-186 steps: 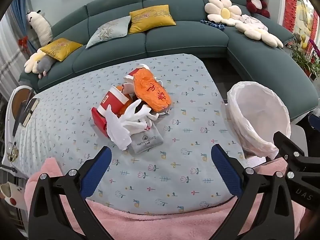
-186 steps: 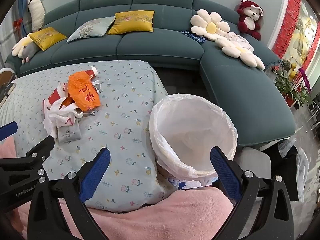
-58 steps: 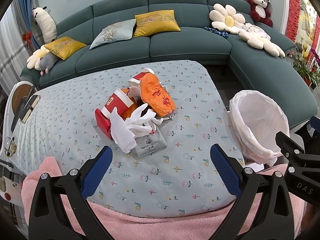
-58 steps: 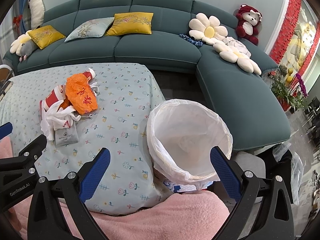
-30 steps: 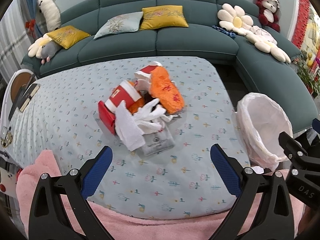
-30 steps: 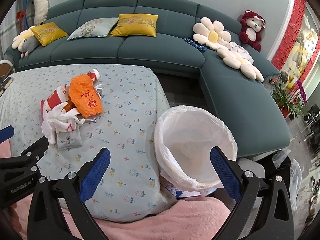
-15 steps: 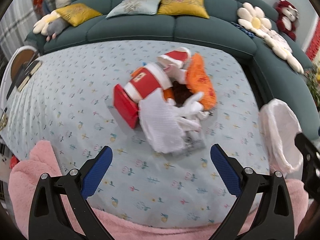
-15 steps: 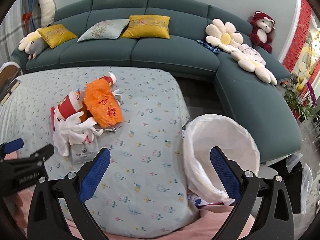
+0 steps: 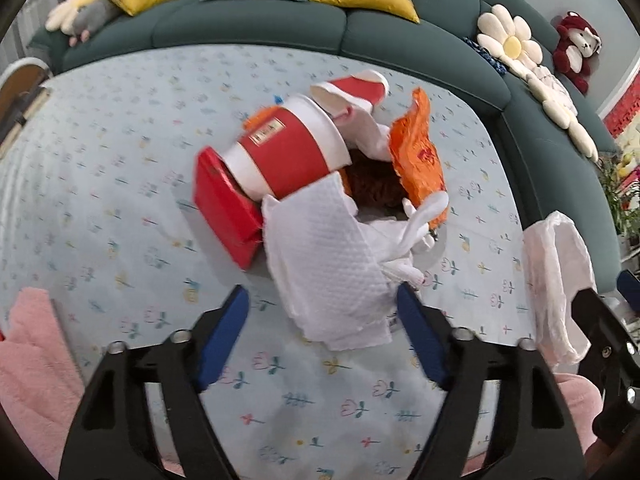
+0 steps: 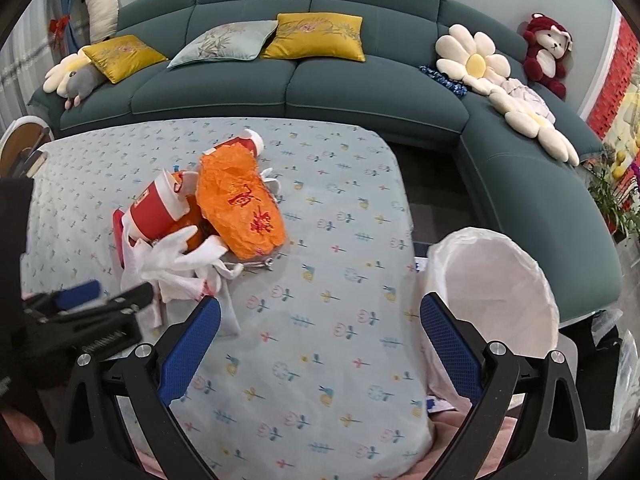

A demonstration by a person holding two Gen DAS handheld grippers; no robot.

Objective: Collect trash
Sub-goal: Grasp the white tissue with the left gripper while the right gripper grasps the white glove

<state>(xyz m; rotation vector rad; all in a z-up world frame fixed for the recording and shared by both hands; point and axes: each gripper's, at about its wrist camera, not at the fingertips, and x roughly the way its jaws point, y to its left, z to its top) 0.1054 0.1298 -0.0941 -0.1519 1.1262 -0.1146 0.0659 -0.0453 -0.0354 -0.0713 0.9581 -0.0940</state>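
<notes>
A trash pile lies on the flowered tablecloth (image 9: 120,160): a white paper towel (image 9: 328,268), a red-and-white paper cup (image 9: 288,156), a red box (image 9: 224,208), an orange plastic bag (image 9: 416,160) and a white plastic bag (image 9: 420,216). My left gripper (image 9: 322,336) is open, its blue fingers on either side of the towel's near end. My right gripper (image 10: 320,344) is open and empty above bare cloth, between the pile (image 10: 208,216) and the white-lined bin (image 10: 496,288). The left gripper (image 10: 80,304) shows at that view's left edge.
The bin (image 9: 556,272) stands off the table's right edge. A teal sofa (image 10: 320,80) with cushions and plush toys wraps the back and right. A pink towel (image 9: 28,360) lies at the near edge. A second red cup (image 9: 356,88) lies behind the pile.
My left gripper has moved forward and down onto the pile, so the paper towel now sits between its fingers. My right gripper has shifted left, away from the bin.
</notes>
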